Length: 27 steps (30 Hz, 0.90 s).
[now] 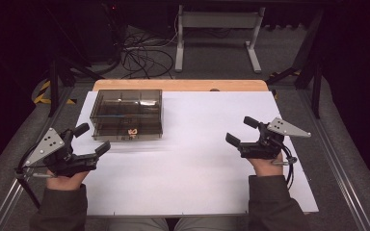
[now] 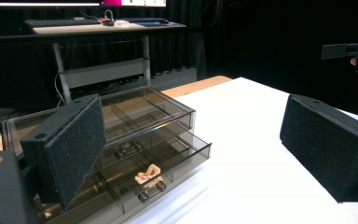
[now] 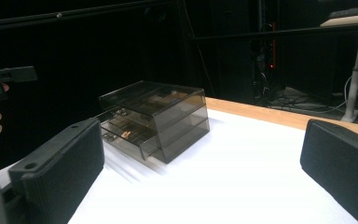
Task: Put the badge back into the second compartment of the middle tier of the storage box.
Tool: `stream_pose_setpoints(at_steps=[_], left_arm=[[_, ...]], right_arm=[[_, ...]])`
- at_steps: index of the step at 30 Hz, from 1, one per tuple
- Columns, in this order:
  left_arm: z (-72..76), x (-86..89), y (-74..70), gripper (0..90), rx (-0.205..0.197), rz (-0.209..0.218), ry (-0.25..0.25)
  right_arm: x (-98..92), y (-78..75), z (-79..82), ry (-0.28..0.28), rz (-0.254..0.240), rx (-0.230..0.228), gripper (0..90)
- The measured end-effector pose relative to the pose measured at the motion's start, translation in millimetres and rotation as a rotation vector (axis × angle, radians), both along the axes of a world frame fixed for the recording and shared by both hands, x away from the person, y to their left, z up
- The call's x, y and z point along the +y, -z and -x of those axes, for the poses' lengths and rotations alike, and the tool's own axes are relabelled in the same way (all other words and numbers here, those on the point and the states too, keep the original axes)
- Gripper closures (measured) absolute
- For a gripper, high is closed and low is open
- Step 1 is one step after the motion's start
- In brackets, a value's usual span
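Observation:
A smoky see-through drawer box stands at the back left of the white table top. Its bottom drawer is pulled out a little, and a small orange-and-white object lies in its front compartment. My left gripper is held at the table's left edge just in front of the box, open, with nothing between its pads. Off to the right, well away from the box, my right gripper is open and empty too. It faces the box across bare table.
A wooden strip borders the table's far edge. Metal rails run along both sides. Beyond the table are a white desk frame and loose cables on the floor.

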<state>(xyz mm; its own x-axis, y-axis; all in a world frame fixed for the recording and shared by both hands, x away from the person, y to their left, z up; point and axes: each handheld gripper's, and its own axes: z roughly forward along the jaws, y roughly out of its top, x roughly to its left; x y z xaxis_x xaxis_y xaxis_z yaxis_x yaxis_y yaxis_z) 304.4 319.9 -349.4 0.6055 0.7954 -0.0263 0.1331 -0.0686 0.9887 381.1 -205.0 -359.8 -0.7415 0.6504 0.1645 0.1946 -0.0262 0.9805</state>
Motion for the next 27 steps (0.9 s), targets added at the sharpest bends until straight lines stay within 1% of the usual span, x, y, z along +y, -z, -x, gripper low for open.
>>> stream_pose_setpoints(at_steps=[4, 10, 16, 20, 27], left_arm=[[0.4, 0.2, -0.4, 7.6, -0.002, 0.001, -0.002], [1.2, 1.1, -0.6, 7.6, -0.005, 0.002, -0.004], [1.6, 3.6, -0.4, 7.6, 0.0, 0.002, -0.01], [0.5, 4.6, 1.6, 7.5, 0.002, 0.002, -0.012], [-0.4, 4.7, 2.2, 7.5, 0.0, 0.001, -0.013]], right_arm=[[-5.2, 1.4, 2.9, 0.007, -0.006, 0.002, 0.2], [-12.2, -1.3, 7.4, 0.016, -0.02, -0.017, 0.1], [-20.6, -3.3, 11.2, 0.039, -0.026, -0.026, 0.0], [-26.5, -3.8, 12.4, 0.053, -0.038, -0.025, 0.0], [-31.3, -3.6, 12.8, 0.054, -0.04, -0.025, 0.0]])
